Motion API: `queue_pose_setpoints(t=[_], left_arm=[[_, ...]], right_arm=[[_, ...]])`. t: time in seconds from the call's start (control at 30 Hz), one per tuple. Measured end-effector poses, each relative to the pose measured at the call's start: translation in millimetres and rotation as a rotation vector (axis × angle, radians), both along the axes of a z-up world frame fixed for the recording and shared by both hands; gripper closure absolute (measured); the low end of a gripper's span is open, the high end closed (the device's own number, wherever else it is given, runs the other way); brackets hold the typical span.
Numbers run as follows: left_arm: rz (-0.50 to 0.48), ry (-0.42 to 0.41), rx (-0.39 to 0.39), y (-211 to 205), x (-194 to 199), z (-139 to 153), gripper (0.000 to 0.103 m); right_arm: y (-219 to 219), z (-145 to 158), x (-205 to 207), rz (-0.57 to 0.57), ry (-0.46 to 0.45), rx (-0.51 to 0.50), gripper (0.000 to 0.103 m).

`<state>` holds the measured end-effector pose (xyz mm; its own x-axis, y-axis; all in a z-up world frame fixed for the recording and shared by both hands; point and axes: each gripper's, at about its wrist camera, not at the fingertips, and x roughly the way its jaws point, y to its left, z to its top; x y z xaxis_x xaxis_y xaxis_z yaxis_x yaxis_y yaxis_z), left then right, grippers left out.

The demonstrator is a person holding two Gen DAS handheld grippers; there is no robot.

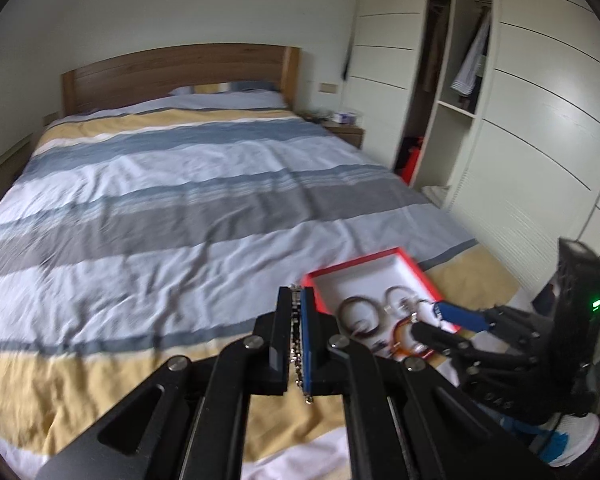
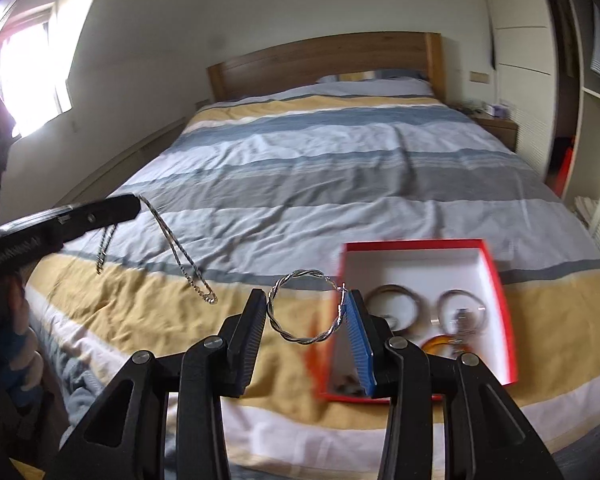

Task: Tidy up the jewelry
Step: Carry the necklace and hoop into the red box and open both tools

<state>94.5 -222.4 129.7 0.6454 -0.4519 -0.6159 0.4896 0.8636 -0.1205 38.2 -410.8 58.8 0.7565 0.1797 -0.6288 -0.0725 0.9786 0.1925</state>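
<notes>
Jewelry mid-sort: silver chain necklace (image 2: 172, 240) pinched in closed left hand-held gripper (image 1: 298, 312), dangling over bed (image 2: 320, 184). Twisted silver bangle (image 2: 306, 308) clamped across right hand-held gripper (image 2: 308, 316), likely bound for red box (image 2: 496, 272) holding bracelets (image 2: 396, 306).

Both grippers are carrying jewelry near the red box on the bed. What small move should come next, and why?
Probably carry the right gripper rightward over the red box and let go there. Its jaws hold the twisted silver bangle above the striped bedspread, just left of the box, which already holds other bangles. The left gripper, shut on the silver chain, can follow.
</notes>
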Motion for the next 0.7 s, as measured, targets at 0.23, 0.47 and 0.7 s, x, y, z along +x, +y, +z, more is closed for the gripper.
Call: queue_pose_setpoints(t=[0.23,0.47,0.7], left_arm=[[-0.099,0.023,0.002,-82.5,41.8,-9.7,0.099],[-0.126,0.106,0.052,-134.9,87.3,-64.7,0.099],[-0.121,0.205,0.108,-149.8,122.2,-135.6,0.099]], right_arm=[[-64.1,-21.8,38.1,-0.081,0.051,-0.026,0.063],[-104.0,-66.6,93.4,-0.127,0.134,-0.04,0.063],[-115.4,-111.6,133.8,-0.117,0.209,-0.039,0.063]])
